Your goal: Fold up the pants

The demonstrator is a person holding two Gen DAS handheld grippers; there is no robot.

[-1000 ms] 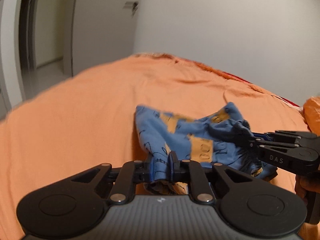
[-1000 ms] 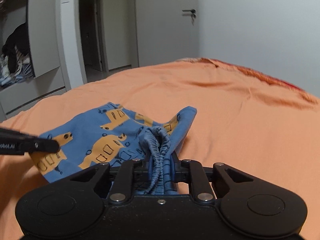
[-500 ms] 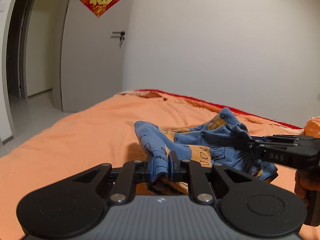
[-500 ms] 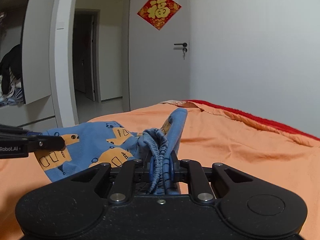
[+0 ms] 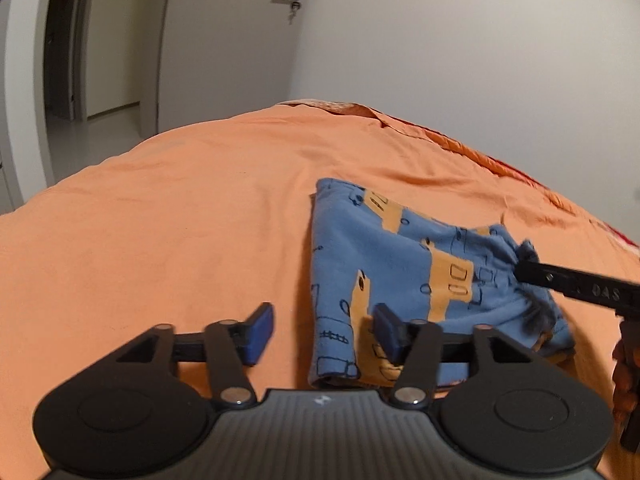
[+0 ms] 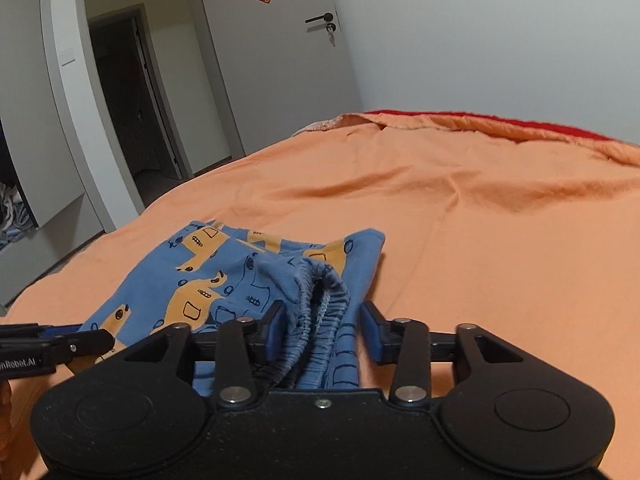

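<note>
Small blue pants (image 5: 400,272) with orange vehicle prints lie folded on the orange bed sheet (image 5: 180,220). My left gripper (image 5: 324,332) is open just above the sheet, with the near left edge of the pants between its fingers. My right gripper (image 6: 324,328) is open with the gathered elastic waistband (image 6: 316,300) lying loose between its fingers. In the left wrist view the right gripper's fingers (image 5: 576,286) reach in from the right at the waistband. In the right wrist view the left gripper's fingers (image 6: 56,346) rest at the pants' left edge (image 6: 120,316).
The orange sheet (image 6: 480,220) covers the whole bed, with a red blanket edge (image 6: 460,118) at the far side by the white wall. A door with a handle (image 6: 320,20), an open dark doorway (image 6: 128,100) and a wardrobe stand to the left.
Both grippers lowered the pants onto the bed and opened, letting go of the cloth. The pants now lie flat in a folded stack instead of hanging.
</note>
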